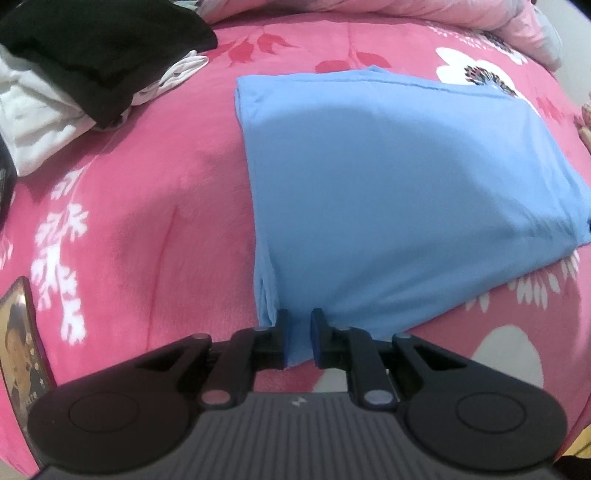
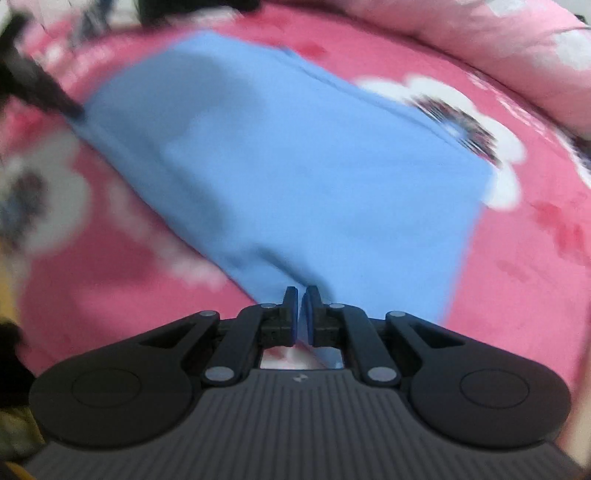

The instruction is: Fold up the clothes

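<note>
A light blue garment [image 1: 388, 192] lies folded into a rough rectangle on a pink flowered blanket [image 1: 147, 221]. My left gripper [image 1: 298, 338] is shut on the garment's near left corner, with a thick fold of blue cloth between its blue pads. In the blurred right wrist view the same blue garment [image 2: 295, 166] stretches away from my right gripper [image 2: 301, 314], which is shut on a thin edge of the cloth at its near corner. The other gripper [image 2: 33, 85] shows as a dark blur at the garment's far left corner.
A pile of black clothes [image 1: 99, 48] over white clothes [image 1: 33, 110] sits at the far left. A pink quilt [image 1: 461, 18] is bunched along the back. A framed picture [image 1: 22, 350] lies at the near left edge.
</note>
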`<state>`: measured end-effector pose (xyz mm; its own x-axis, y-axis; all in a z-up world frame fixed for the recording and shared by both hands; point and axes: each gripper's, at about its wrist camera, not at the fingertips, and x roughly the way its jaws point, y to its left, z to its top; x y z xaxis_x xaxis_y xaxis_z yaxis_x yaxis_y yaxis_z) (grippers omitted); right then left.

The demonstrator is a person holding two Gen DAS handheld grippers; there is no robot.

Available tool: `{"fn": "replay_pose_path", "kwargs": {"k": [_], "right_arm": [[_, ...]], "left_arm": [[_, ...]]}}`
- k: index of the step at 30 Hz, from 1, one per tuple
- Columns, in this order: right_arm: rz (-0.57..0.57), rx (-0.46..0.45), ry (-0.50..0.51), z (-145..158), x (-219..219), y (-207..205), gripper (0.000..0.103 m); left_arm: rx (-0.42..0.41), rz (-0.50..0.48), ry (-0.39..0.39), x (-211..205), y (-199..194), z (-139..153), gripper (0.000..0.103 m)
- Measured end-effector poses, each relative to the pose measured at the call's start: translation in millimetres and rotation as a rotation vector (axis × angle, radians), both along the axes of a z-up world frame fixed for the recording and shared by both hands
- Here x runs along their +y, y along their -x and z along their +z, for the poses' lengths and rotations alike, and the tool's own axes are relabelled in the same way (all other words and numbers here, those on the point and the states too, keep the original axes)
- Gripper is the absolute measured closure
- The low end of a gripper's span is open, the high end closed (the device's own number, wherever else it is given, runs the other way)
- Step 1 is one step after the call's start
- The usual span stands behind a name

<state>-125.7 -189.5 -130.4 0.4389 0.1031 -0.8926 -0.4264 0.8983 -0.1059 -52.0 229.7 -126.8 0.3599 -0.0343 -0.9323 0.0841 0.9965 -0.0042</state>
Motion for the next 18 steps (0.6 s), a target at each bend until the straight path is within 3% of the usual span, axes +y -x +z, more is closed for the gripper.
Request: {"fn": "replay_pose_path", "kwargs": {"k": [5, 6, 9, 10, 12, 15, 18], "right_arm": [[-0.371, 0.080, 0.148, -9, -88, 4, 0.097], [-0.455, 0.088, 0.109, -4, -101, 5, 0.096], [-0.686, 0.114, -0.273, 13, -127, 5, 0.095], [-0.745, 0.148, -0.375, 11, -130, 5, 0.089], [-0.874, 0.224, -0.506, 2, -134, 9, 0.080], [-1.079, 0.319, -0.664, -16, -142, 17, 0.080], [-1.191, 0.342, -0.763, -30, -152, 20, 0.079]], "left_arm": [[0.003, -0.008, -0.011, -2, 0, 0, 0.089], [0.004, -0.006, -0.013, -2, 0, -1, 0.089], [0.010, -0.001, -0.019, -3, -1, -1, 0.089], [0.012, 0.001, -0.021, -3, -2, -1, 0.089], [0.016, 0.007, -0.021, -3, -3, -1, 0.089], [0.018, 0.014, -0.021, -2, -3, -2, 0.089], [0.019, 0.017, -0.022, -1, -3, -2, 0.089]]}}
